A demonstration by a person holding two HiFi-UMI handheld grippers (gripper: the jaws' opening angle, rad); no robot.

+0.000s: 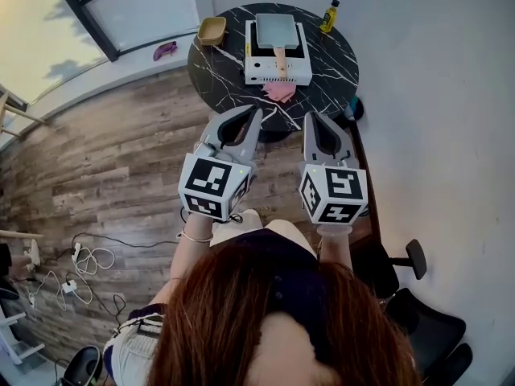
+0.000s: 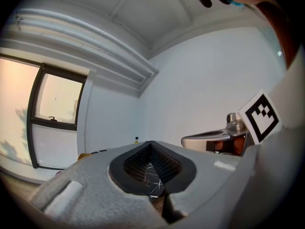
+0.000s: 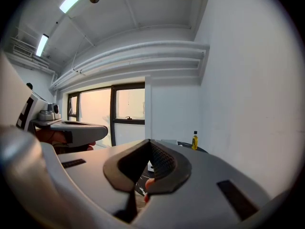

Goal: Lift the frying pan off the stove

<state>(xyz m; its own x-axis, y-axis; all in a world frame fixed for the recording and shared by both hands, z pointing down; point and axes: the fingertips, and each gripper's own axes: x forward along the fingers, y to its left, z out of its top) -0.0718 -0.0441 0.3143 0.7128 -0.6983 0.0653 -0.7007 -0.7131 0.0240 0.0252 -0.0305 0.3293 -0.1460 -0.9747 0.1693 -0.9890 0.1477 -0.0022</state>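
The frying pan (image 1: 276,30) sits on the stove (image 1: 278,72), well ahead of the left gripper (image 1: 256,115) and right gripper (image 1: 309,119), both closed and empty. The pan is likely rigid and fairly heavy; grasp the wooden handle (image 1: 280,58) close to the pan.

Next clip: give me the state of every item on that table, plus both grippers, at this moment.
Frying pan: resting on the stove, untouched.
Stove: on the table, carrying the pan.
Bottle: upright, capped.
Tan dish: upright at the table's edge.
Pink cloth: crumpled beside the stove.
Left gripper: jaws shut, empty.
Right gripper: jaws shut, empty.
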